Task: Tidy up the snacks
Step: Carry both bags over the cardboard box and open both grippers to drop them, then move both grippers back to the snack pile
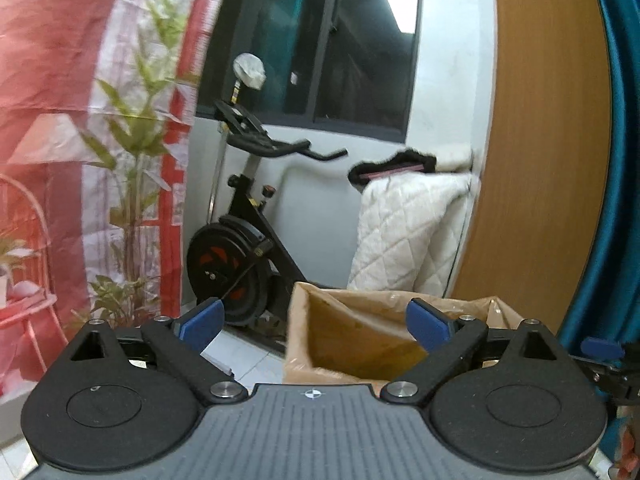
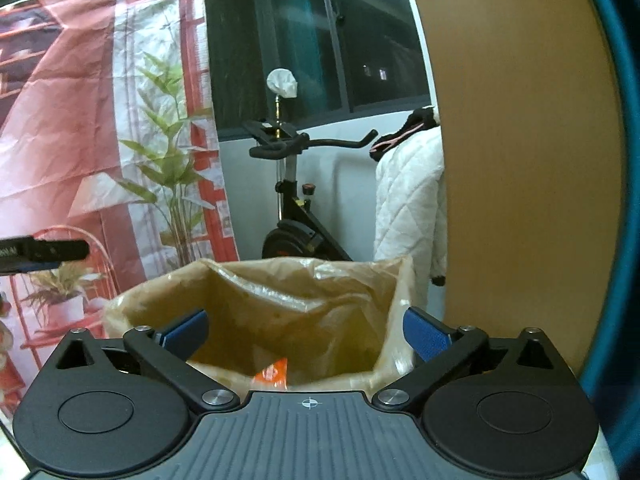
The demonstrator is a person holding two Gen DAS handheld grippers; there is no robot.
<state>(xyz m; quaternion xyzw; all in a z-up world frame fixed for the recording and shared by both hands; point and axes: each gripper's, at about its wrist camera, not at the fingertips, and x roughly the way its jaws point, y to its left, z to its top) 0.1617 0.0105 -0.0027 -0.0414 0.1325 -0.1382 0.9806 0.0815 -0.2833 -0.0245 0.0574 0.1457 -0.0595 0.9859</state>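
Blue pads are showing on the black fingers of the left gripper [image 1: 314,322] and the right gripper [image 2: 306,334], each mounted on a ribbed grey body. The tan box [image 2: 256,312] is wearing a clear, glossy liner, and an orange snack packet [image 2: 274,374] is glowing inside it. Behind, a pink-and-red backdrop [image 2: 80,128] printed with green leaves is hanging beside a black exercise bike [image 1: 240,248] and a white diamond-quilted blanket [image 1: 408,232].

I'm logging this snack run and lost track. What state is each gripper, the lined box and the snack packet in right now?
left gripper: open, holding nothing.
right gripper: open, holding nothing, above the box mouth.
cardboard box: open at the top, lined with a clear plastic bag.
orange snack packet: lying inside the box, partly hidden.
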